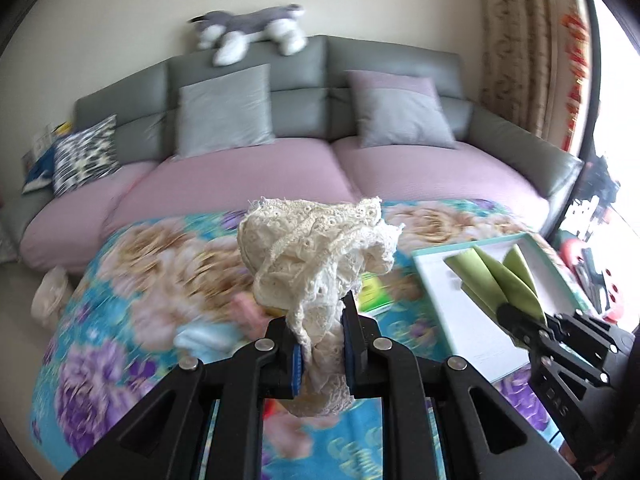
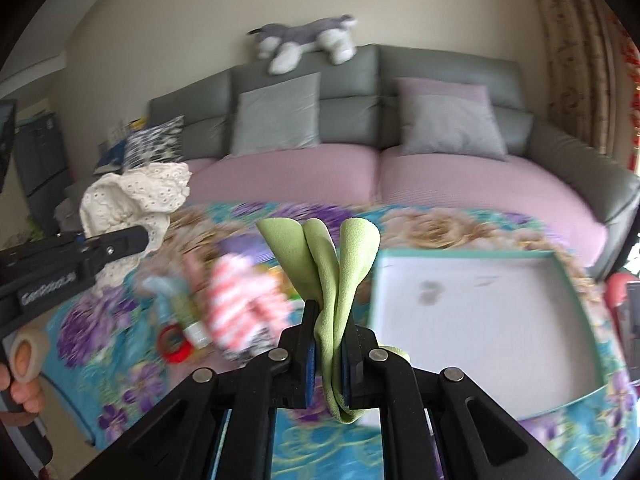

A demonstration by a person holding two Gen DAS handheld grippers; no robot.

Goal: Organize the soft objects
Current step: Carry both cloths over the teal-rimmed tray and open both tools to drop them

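Left gripper is clamped on a bunched cream lace cloth, right gripper is pinched tight on a folded green cloth, both held up over the floral blanket. White box sits just right (teal rim), blurry pink-striped cloth and red tape roll left, sofa behind

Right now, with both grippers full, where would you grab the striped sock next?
Take the striped sock across its bunched middle, coming from above. It lies loose on the floral cloth, crowded by a tube and red tape roll on its left. Blur hides finer shape.
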